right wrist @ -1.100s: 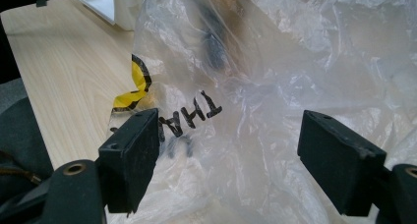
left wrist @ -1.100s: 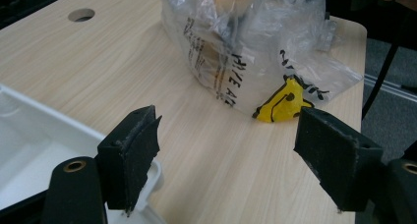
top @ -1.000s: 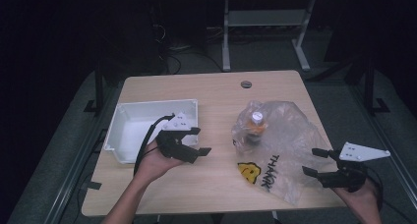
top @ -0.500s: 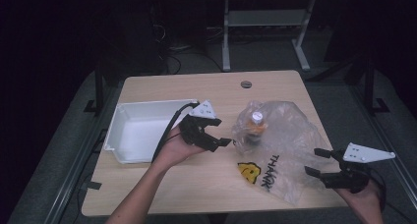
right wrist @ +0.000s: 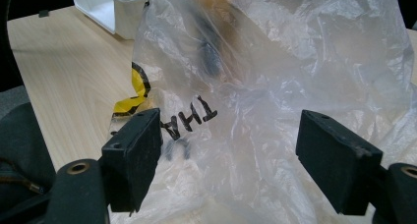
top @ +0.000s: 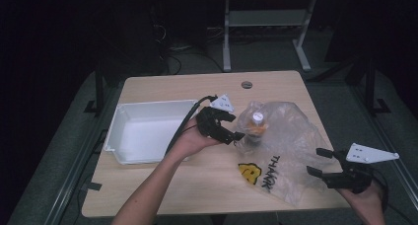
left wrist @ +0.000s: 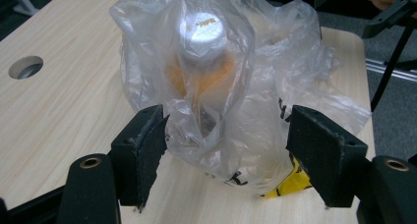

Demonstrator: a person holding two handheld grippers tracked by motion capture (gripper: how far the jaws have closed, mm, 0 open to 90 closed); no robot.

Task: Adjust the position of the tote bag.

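Clear plastic bag (top: pixel 288 151) — thin, limp, slippery film on the desk's (top: pixel 207 190) near right, draped over an upright bottle (top: pixel 255 129); likely light, best pinched at loose folds — left tongs (top: pixel 235 129) spread at the bottle, right tongs (top: pixel 318 162) spread at its near-right edge.

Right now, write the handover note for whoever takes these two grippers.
Left gripper: jaws open, up against the left side of the plastic bag, which sits between them in its own view; no grip yet.
Right gripper: jaws open, at the bag's right edge.
Bottle: upright inside the bag.
White bin: left of the bag, holding nothing.
Done: both grippers at the bag.
Left: probably grip the bag and free the bottle.
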